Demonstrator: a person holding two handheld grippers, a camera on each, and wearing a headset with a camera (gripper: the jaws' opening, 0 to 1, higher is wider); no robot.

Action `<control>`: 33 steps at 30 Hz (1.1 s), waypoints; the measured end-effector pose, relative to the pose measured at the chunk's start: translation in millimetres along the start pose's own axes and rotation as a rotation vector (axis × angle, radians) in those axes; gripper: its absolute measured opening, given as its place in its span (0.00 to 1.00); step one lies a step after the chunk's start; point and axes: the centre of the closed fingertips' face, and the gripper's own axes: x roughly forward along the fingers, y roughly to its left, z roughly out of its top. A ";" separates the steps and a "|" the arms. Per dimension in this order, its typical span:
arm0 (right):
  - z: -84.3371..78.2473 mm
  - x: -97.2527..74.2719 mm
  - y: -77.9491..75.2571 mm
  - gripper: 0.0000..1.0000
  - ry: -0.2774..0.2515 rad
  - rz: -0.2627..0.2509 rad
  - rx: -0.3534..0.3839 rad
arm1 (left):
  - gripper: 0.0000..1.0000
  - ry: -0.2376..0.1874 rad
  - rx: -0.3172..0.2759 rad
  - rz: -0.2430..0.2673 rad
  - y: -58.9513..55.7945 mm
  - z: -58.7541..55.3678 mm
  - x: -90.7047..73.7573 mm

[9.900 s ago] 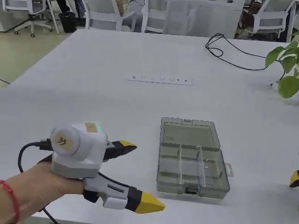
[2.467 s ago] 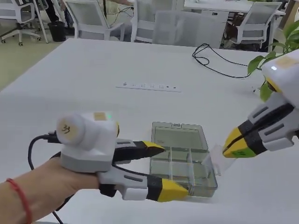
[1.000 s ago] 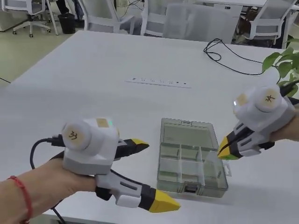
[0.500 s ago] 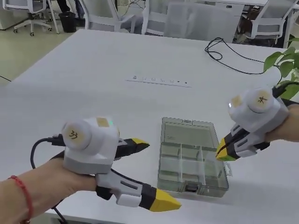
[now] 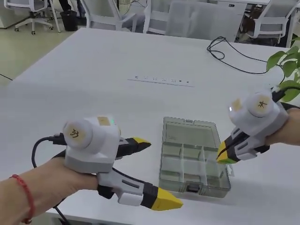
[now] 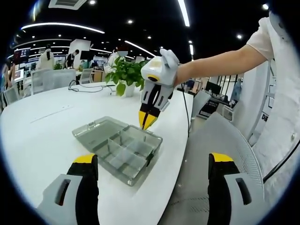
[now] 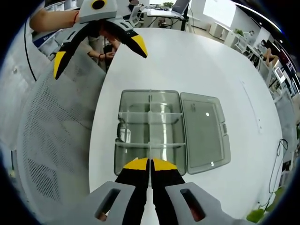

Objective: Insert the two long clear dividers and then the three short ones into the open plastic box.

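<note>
1. Where your left hand (image 5: 44, 185) sits nearest you, a red cord (image 5: 21, 201) at its wrist, the left claw (image 5: 154, 172) gapes wide and holds nothing. It is near the front edge of the tabletop (image 5: 93, 84), to the left of the plastic box (image 5: 173, 180).
2. The box lies open on the tabletop with its lid (image 5: 191, 131) flat behind it and clear dividers (image 5: 202, 157) standing inside. The way from each claw to it is open.
3. Your right claw (image 5: 221, 157) is pinched narrow, its tips over the box's right end. Whether a clear divider is nipped there is too faint to tell.
4. Farther off lie a white power strip (image 5: 161, 80), then a black cable (image 5: 225, 49), a leafy plant (image 5: 287, 63) at the right edge, and chairs (image 5: 199, 21) past the tabletop.
5. Against the earliest picture, your right claw has come from the picture's edge to the box. The left claw has stayed wide beside it.
</note>
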 end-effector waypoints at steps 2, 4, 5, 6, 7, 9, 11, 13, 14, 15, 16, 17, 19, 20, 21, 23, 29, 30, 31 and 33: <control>-0.1 1.0 0.6 0.03 -0.004 0.001 -0.003 | 1.00 0.001 0.002 -0.001 0.1 -0.5 0.1; -2.9 3.5 -3.1 0.03 -0.009 0.001 -0.004 | 1.00 0.000 -0.001 0.000 0.5 -0.3 0.1; -3.6 4.3 -4.0 0.03 -0.011 0.002 -0.007 | 1.00 -0.001 -0.001 0.000 0.7 -0.3 0.1; -4.9 5.7 -4.8 0.03 -0.013 0.003 -0.005 | 1.00 0.000 -0.001 0.000 0.9 -0.4 0.3; -5.2 6.1 -5.0 0.03 -0.013 0.004 -0.003 | 1.00 0.000 -0.001 0.000 0.9 -0.5 0.3; -6.9 8.9 -6.1 0.03 -0.014 0.001 -0.012 | 1.00 0.003 -0.002 -0.001 1.2 -1.1 0.5; -8.3 10.9 -6.9 0.03 -0.014 0.001 -0.012 | 1.00 0.003 -0.002 -0.002 1.6 -1.4 0.7; -10.5 13.8 -9.9 0.03 -0.014 0.001 -0.006 | 1.00 0.001 -0.003 -0.003 1.4 -1.1 0.9; -9.9 14.6 -8.4 0.03 -0.015 0.000 -0.003 | 1.00 0.001 -0.004 -0.002 1.5 -1.1 1.0; -10.6 15.9 -8.1 0.03 -0.015 0.001 -0.001 | 1.00 0.001 -0.003 -0.002 1.7 -1.1 1.1; -11.1 17.2 -7.8 0.03 -0.016 0.001 0.002 | 1.00 0.000 -0.003 -0.002 1.8 -1.0 1.1; -12.1 19.4 -7.9 0.03 -0.015 0.001 0.005 | 1.00 0.000 -0.003 -0.002 1.9 -0.8 1.1; -12.8 22.0 -7.3 0.03 -0.008 -0.001 0.001 | 1.00 0.000 -0.005 -0.003 2.0 -0.9 1.1; -13.4 23.2 -7.5 0.03 -0.005 -0.002 -0.003 | 1.00 0.000 -0.005 -0.002 2.1 -1.0 1.1; -14.1 24.8 -8.0 0.03 -0.002 -0.002 -0.002 | 1.00 0.003 -0.005 -0.003 2.3 -1.4 1.2; -15.2 26.7 -7.5 0.03 0.001 -0.002 0.003 | 1.00 0.005 -0.005 -0.002 2.9 -1.6 1.4; -16.7 30.2 -7.0 0.03 0.006 0.001 0.004 | 1.00 0.003 -0.007 -0.002 4.0 -1.1 1.8; -16.5 29.9 -6.7 0.03 0.006 0.002 0.005 | 1.00 0.003 -0.007 -0.002 4.1 -1.1 1.9; -16.5 29.9 -6.5 0.03 0.005 0.003 0.005 | 1.00 0.003 -0.007 -0.002 4.2 -1.0 2.0; -16.4 29.7 -6.1 0.03 0.003 0.004 0.011 | 1.00 0.002 -0.007 -0.002 4.7 -0.6 2.1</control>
